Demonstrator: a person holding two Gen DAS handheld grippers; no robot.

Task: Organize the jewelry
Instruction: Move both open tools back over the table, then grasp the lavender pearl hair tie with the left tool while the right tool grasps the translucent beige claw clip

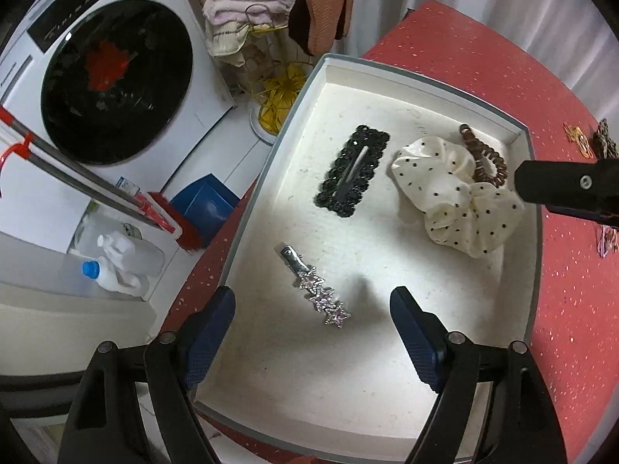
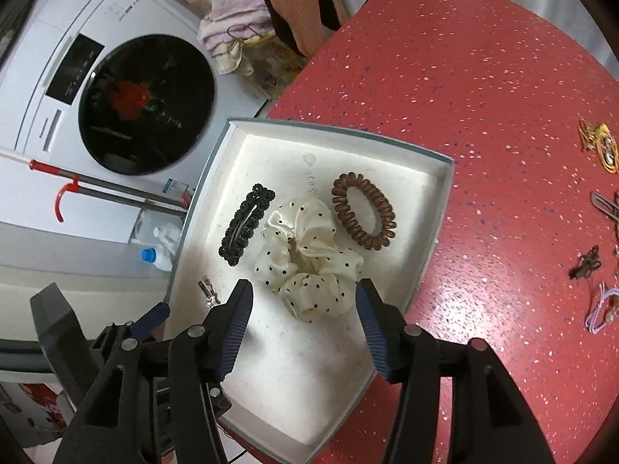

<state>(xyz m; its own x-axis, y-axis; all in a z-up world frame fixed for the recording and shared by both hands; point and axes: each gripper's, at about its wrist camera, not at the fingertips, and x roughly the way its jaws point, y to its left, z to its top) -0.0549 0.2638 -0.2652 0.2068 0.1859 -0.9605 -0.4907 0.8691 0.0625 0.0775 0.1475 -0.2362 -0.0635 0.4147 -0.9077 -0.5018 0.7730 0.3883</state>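
Observation:
A white box (image 1: 534,239) (image 2: 445,193) sits on the red table. Inside lie a black lace clip (image 1: 352,170) (image 2: 247,222), a cream polka-dot scrunchie (image 1: 456,197) (image 2: 309,259), a brown spiral hair tie (image 1: 483,154) (image 2: 363,210) and a silver star clip (image 1: 317,290) (image 2: 209,294). My left gripper (image 1: 313,311) is open and empty just above the star clip. My right gripper (image 2: 305,301) is open and empty over the scrunchie's near edge; its body shows in the left wrist view (image 1: 568,189).
Loose hair pieces lie on the red table (image 2: 483,77) at the right: gold clips (image 2: 599,143), a dark clip (image 2: 586,261) and a pale elastic (image 2: 601,305). A washing machine (image 1: 116,81), mop handle (image 1: 77,170) and bottles (image 1: 116,263) stand left of the table edge.

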